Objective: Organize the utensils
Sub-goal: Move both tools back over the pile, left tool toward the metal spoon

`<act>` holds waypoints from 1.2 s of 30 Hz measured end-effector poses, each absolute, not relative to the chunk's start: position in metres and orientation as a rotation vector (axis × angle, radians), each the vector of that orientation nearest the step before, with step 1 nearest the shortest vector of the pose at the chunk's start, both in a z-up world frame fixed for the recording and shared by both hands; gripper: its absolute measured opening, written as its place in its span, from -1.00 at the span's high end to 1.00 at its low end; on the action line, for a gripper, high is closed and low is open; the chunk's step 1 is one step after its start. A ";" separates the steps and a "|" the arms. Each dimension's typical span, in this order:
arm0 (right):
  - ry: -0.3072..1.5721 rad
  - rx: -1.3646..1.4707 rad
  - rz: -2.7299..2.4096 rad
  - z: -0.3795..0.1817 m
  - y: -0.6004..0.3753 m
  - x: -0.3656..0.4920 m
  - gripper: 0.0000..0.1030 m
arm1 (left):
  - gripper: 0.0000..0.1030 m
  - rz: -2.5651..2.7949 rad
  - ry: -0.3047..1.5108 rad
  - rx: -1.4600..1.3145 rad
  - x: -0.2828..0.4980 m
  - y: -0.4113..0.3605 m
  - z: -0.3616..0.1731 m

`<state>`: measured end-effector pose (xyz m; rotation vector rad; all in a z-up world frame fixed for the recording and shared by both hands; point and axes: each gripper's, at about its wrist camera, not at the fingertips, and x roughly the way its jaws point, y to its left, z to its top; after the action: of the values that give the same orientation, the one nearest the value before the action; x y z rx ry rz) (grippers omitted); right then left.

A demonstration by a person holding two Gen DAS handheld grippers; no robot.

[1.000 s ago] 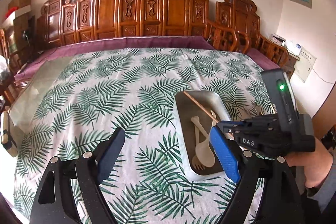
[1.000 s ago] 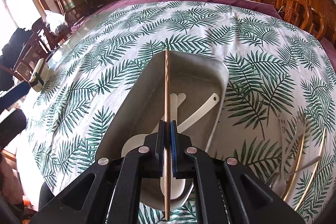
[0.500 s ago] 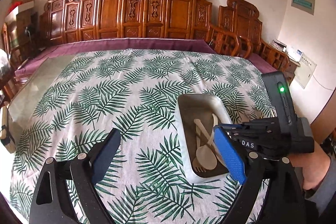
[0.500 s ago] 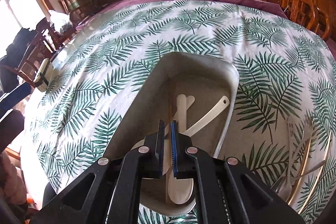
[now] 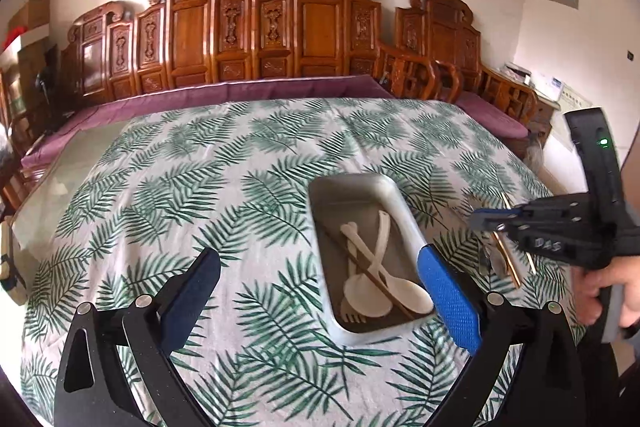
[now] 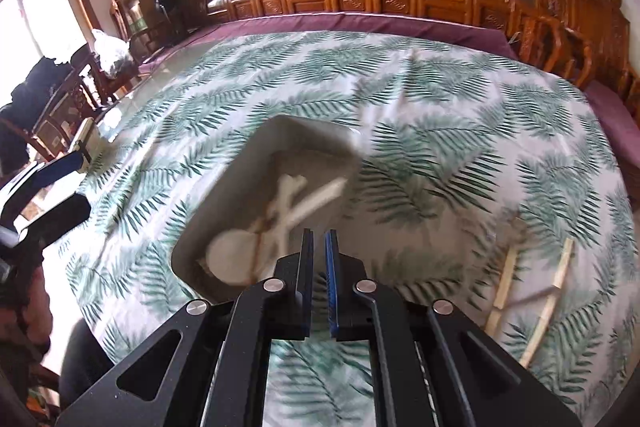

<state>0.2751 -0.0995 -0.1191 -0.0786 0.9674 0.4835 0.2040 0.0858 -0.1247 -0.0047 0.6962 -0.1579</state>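
A grey tray (image 5: 400,203) lies on the leaf-print tablecloth. It holds two white spoons (image 5: 366,291), a white fork (image 5: 352,315) and a brown chopstick (image 5: 372,277) laid along it. My left gripper (image 5: 318,259) hovers near the tray's front end, its jaws opening wide and gripping nothing. My right gripper (image 5: 480,219) hangs to the right of the tray over loose gold-coloured utensils (image 5: 508,263). In the right wrist view the right gripper (image 6: 319,233) is shut and empty, with the blurred tray (image 6: 304,135) ahead to its left and pale chopsticks (image 6: 504,283) on the cloth to its right.
Carved wooden chairs (image 5: 312,27) line the table's far side behind a purple cloth strip (image 5: 240,91). Bare glass tabletop (image 5: 60,167) shows at the left. A person's hand (image 5: 612,283) holds the right gripper. Open cloth stretches left of the tray.
The right gripper held the brown chopstick over the tray; the chopstick now lies in the tray. The right gripper has pulled up and to the right. The left jaws have spread wider.
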 end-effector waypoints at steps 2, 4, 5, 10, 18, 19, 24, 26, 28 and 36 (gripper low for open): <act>0.961 -0.080 0.458 -0.120 -0.119 0.266 0.85 | -0.85 -0.168 0.699 0.012 0.202 0.077 -0.127; 0.960 -0.075 0.429 -0.123 -0.136 0.263 0.85 | -0.85 -0.176 0.701 0.029 0.200 0.069 -0.129; 0.961 -0.063 0.414 -0.125 -0.146 0.260 0.85 | -0.85 -0.185 0.707 0.032 0.200 0.065 -0.130; 0.963 -0.042 0.367 -0.132 -0.185 0.249 0.85 | -0.85 -0.252 0.776 0.044 0.202 0.037 -0.140; 0.971 -0.058 0.301 -0.138 -0.237 0.234 0.85 | -0.85 -0.333 0.806 0.045 0.206 -0.012 -0.147; 0.971 -0.060 0.294 -0.139 -0.244 0.232 0.85 | -0.85 -0.342 0.813 0.043 0.208 -0.020 -0.148; 0.981 -0.046 0.263 -0.146 -0.272 0.227 0.85 | -0.85 -0.364 0.820 0.070 0.214 -0.049 -0.153; 0.985 -0.043 0.255 -0.150 -0.281 0.226 0.85 | -0.85 -0.374 0.819 0.085 0.218 -0.060 -0.154; 0.988 -0.042 0.253 -0.153 -0.285 0.226 0.85 | -0.85 -0.377 0.832 0.094 0.224 -0.071 -0.158; 0.987 -0.020 0.264 -0.158 -0.303 0.228 0.85 | -0.85 -0.424 0.894 0.096 0.243 -0.108 -0.176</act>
<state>0.2285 -0.3026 -0.1578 -0.0201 0.9868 0.2636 0.2431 -0.1082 -0.1759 0.0964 0.8937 -0.4238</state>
